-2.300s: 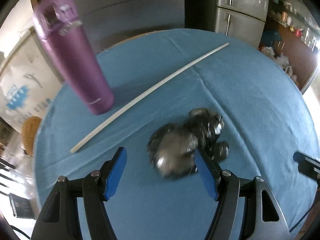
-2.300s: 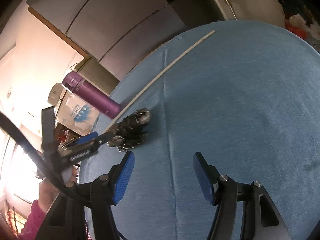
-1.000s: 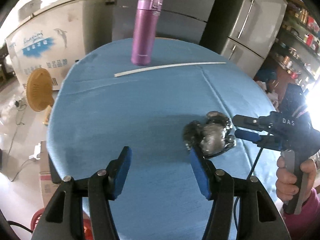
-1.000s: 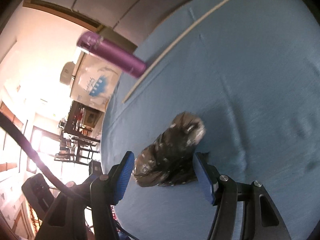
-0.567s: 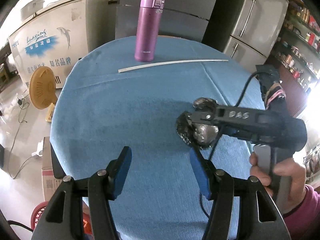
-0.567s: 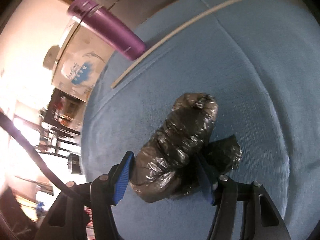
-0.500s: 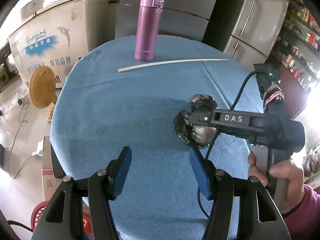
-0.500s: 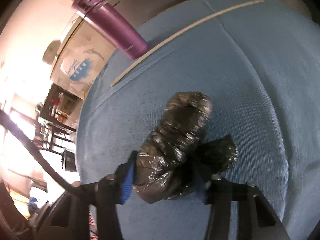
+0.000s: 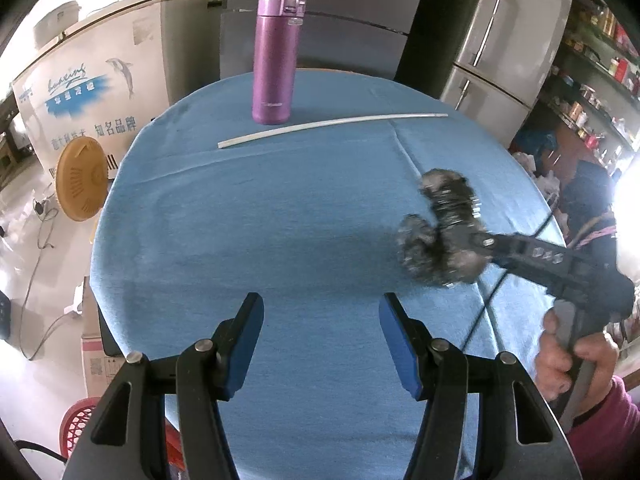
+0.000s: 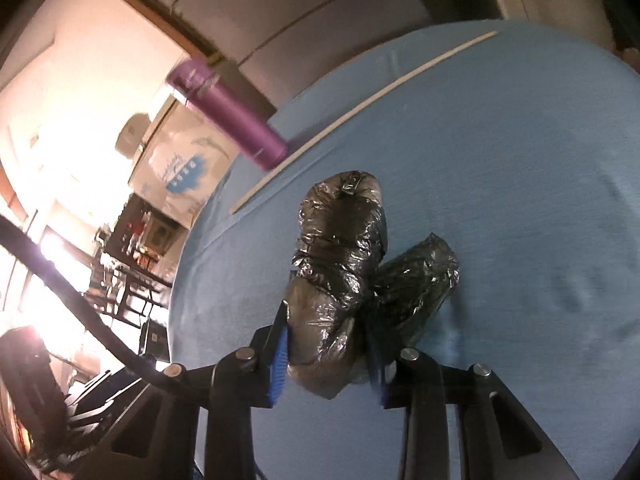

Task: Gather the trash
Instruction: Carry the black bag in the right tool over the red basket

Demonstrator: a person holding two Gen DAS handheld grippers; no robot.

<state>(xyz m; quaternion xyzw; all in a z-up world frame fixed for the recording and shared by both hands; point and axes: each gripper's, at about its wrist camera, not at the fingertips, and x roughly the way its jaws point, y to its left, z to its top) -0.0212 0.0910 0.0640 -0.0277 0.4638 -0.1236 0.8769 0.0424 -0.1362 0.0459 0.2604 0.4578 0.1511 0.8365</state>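
- The right gripper is clamped on the black trash bag. Its blue pads press the lower end of the crumpled bundle from both sides, so I judge that the bag hangs in the grip and does not lie on the cloth.
- In the left wrist view the same bag is at about 3 o'clock, over the blue tablecloth. It is blurred there, so I cannot tell if it touches the table.
- The left gripper stands wide apart and holds nothing. It points at bare cloth, probably to leave room for the other hand.
- The purple flask stands upright at 12 o'clock, with the white stick lying just in front of it. Both are well apart from the bag.
- No bin for the trash is clearly seen. Only something red is cut off at 7 o'clock below the table edge.
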